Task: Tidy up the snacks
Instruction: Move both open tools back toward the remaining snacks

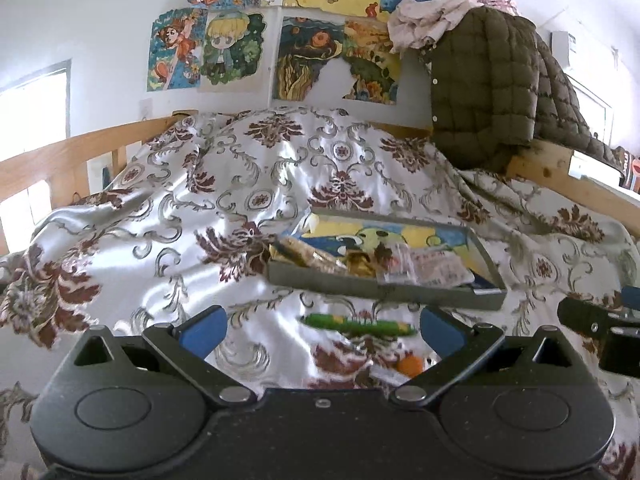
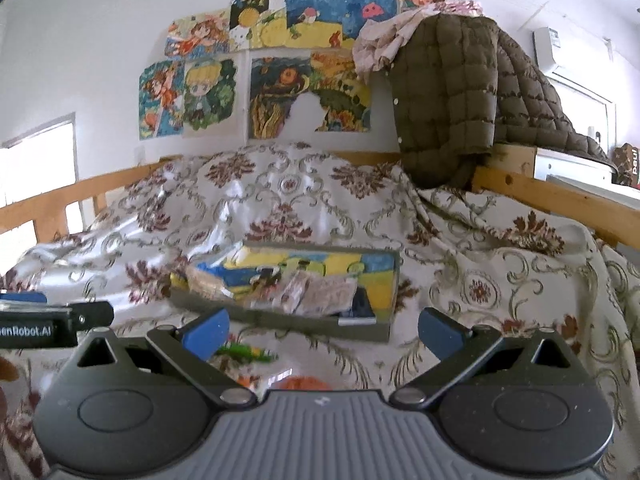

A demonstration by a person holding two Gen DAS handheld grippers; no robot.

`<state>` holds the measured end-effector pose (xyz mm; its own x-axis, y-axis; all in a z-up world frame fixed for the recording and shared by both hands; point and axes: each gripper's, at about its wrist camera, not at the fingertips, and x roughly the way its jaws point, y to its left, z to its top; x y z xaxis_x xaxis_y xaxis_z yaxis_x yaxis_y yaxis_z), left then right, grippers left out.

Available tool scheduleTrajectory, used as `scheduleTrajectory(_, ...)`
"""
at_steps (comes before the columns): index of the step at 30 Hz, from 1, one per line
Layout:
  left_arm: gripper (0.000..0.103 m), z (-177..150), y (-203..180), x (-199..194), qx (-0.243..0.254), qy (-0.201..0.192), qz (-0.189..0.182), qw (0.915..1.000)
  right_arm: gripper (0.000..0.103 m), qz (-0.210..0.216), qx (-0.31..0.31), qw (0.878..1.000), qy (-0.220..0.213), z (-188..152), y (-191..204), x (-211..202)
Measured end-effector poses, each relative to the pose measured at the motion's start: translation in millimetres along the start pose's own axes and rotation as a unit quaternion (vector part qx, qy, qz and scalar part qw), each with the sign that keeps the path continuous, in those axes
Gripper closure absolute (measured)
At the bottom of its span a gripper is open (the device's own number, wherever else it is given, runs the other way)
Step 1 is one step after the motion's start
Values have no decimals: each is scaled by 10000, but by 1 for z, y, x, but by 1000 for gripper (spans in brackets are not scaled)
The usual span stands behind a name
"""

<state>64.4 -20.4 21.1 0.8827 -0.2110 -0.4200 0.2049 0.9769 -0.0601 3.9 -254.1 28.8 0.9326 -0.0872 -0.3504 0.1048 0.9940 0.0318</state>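
Note:
A shallow grey tray (image 1: 384,290) with a cartoon picture inside lies on the patterned bedspread (image 1: 224,200) and holds several wrapped snacks (image 1: 360,260). It also shows in the right wrist view (image 2: 280,322). A green snack packet (image 1: 356,325) lies on the cloth in front of the tray, between my left gripper's fingers; it shows in the right wrist view (image 2: 244,353) too. An orange snack (image 1: 410,366) lies closer. My left gripper (image 1: 322,332) is open and empty. My right gripper (image 2: 324,334) is open and empty, just short of the tray.
A wooden bed rail (image 1: 60,152) runs behind the bedspread. A brown quilted jacket (image 1: 488,92) hangs over the rail at the right. Drawings (image 1: 280,32) cover the wall. The left gripper shows at the left edge of the right wrist view (image 2: 52,324).

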Motion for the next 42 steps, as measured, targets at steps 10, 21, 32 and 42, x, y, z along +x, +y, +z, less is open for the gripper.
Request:
scheduleTrajectory(10, 1, -21, -9, -24, 288, 249, -8, 9993, 0, -308, 136, 9977, 581, -16, 4, -20)
scheduleTrajectory(21, 1, -31, -15, -31, 407, 485, 52, 9980, 0, -352, 236, 9937, 1035, -25, 2, -28)
scheduleTrajectory(32, 1, -37, -9, -25, 338, 963, 326, 9942, 0, -229, -113, 9896, 1417, -32, 16, -23)
scheduleTrajectory(42, 1, -39, -8, -14, 332, 1250, 398, 9908, 0, -102, -298, 9834, 1787, -36, 25, -9)
